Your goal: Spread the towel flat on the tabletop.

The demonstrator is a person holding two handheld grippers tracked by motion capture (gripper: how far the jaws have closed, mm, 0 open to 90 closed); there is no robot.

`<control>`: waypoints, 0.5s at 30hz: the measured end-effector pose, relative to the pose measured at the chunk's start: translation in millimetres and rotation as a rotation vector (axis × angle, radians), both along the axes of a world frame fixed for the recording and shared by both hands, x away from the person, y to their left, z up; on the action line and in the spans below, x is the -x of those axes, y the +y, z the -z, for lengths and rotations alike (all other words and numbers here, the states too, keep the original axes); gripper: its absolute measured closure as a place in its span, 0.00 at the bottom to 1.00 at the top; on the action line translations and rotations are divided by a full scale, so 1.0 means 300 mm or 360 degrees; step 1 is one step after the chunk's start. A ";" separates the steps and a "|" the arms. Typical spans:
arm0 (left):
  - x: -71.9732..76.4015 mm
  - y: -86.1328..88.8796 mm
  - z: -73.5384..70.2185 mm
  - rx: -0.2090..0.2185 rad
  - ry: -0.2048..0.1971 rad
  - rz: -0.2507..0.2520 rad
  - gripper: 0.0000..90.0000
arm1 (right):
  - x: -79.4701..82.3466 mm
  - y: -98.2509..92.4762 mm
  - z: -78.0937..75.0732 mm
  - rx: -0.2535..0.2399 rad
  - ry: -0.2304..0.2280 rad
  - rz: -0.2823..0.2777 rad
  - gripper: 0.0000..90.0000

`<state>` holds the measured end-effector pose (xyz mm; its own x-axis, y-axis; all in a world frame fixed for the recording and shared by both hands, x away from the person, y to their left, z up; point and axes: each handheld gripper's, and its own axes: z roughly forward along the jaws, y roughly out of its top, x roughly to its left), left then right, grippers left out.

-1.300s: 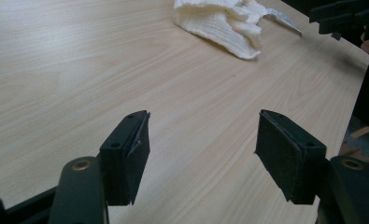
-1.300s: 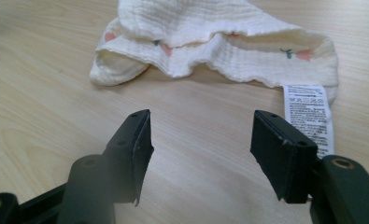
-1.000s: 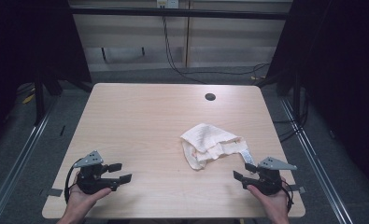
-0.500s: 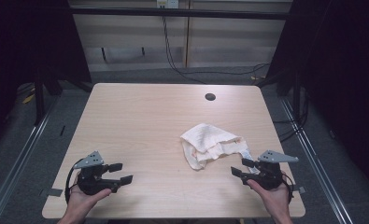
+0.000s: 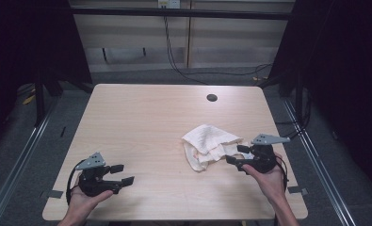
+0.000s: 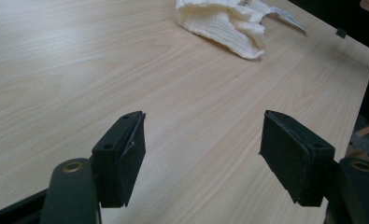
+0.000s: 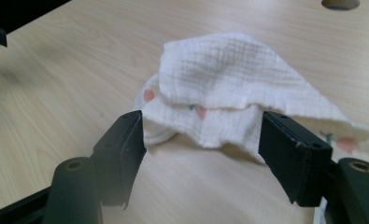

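High view: cloth [image 5: 208, 145] crumpled, long axis diagonal | right tongs [image 5: 237, 155] just widened, apart | left tongs [image 5: 118, 173] apart

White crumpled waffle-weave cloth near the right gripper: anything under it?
The white crumpled waffle-weave cloth lies on the light wooden table. Its own folds show at the edge; beneath stays hidden.

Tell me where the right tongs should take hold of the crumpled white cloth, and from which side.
Probably grip the cloth at its near folded edge, coming in low from the person's side. That edge bulges up off the table in stacked layers directly ahead of the open right tongs, so the jaws could likely close around it without scraping the wood.
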<state>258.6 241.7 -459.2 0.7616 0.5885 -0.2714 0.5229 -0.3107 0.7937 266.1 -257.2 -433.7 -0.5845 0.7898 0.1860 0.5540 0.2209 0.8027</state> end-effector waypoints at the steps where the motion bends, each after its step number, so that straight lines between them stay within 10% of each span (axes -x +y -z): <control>1: -0.001 0.000 0.001 0.0001 0.0000 0.0001 0.34 | 0.000 0.000 0.000 0.0000 0.0000 0.0000 0.35; 15: -0.004 0.002 0.000 -0.0012 -0.0010 0.0005 0.34 | -0.207 0.035 -0.027 0.0144 0.0019 -0.0031 0.38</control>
